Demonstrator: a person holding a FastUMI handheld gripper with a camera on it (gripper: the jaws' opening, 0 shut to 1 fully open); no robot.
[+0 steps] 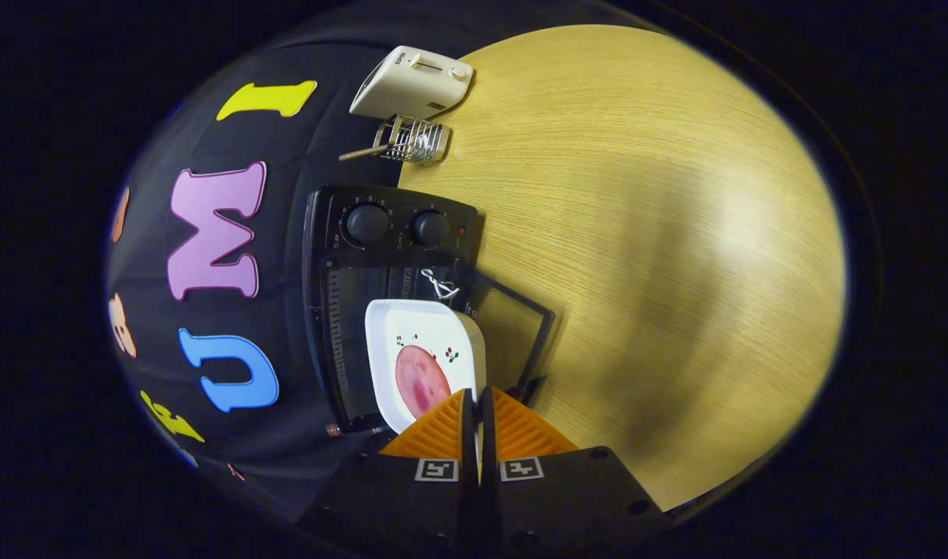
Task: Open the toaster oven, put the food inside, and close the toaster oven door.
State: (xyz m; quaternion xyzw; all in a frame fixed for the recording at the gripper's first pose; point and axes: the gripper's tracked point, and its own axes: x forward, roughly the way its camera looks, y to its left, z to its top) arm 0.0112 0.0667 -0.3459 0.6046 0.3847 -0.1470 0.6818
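Note:
My gripper (477,404) is shut on the rim of a white square plate (442,334) that carries a round pink slice of meat (421,380). The plate hangs just ahead of the fingers, in front of the black toaster oven (388,256). The oven's door (516,330) is swung open and lies out over the wooden table (660,233). Its dark cavity shows behind the plate. Two round knobs (367,223) sit on the oven's control panel beyond the cavity.
Beyond the oven stands a small wire rack (411,141) with a wooden handle, and past it a white toaster (413,82). The table stretches wide on the door's side. The black cloth wall rises behind the oven.

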